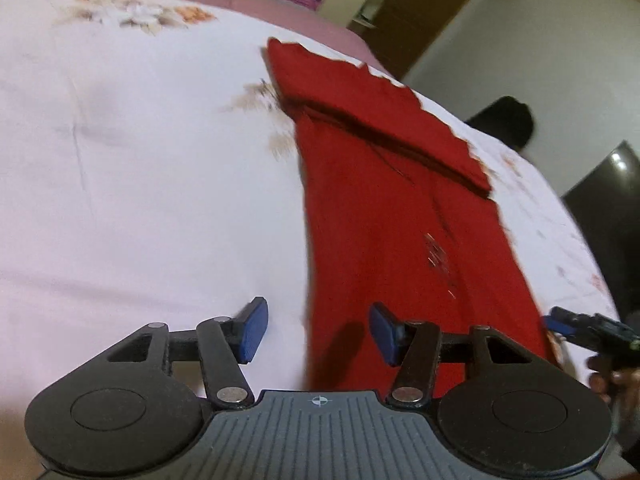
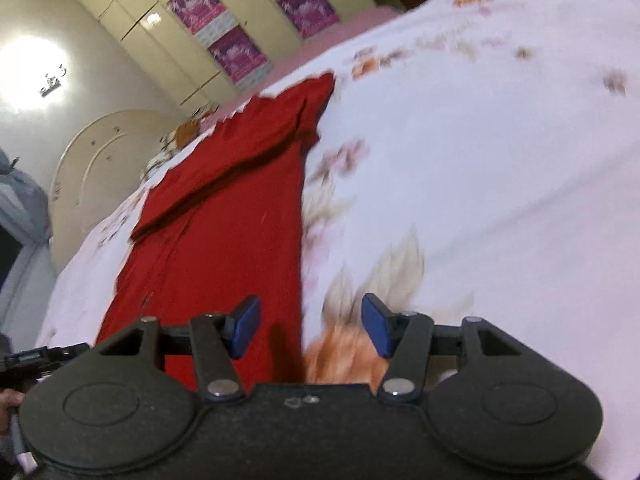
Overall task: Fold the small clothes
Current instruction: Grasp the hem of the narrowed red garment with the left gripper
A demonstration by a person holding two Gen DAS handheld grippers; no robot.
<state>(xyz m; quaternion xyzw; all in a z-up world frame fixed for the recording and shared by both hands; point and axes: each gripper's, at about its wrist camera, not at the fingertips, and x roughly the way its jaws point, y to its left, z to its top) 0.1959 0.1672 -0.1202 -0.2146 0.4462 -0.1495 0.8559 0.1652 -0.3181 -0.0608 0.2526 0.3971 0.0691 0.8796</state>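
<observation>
Left-wrist view, left to right: flowered bedsheet (image 1: 140, 160) across the left half of the frame; left gripper (image 1: 318, 330) at lower centre, jaws released and grasping nothing, straddling the near left edge of the red garment (image 1: 400, 220). The garment lies flat on the bed as a long strip from lower centre to upper centre, with a flap already folded across its far end. The right gripper (image 1: 560, 322) enters at the lower right edge, beside the garment's other near corner.

Right-wrist view, left to right: wardrobe (image 2: 192, 40) at upper left; garment in the centre-left; right gripper (image 2: 310, 326) at lower centre, jaws likewise released, straddling the near right edge; sheet on the right.

Judged step: sides are folded in, lengthwise fold pending. The next move calls for both grippers to close on the near corners together, lift and carry the hem toward the far end, keeping edges aligned.
</observation>
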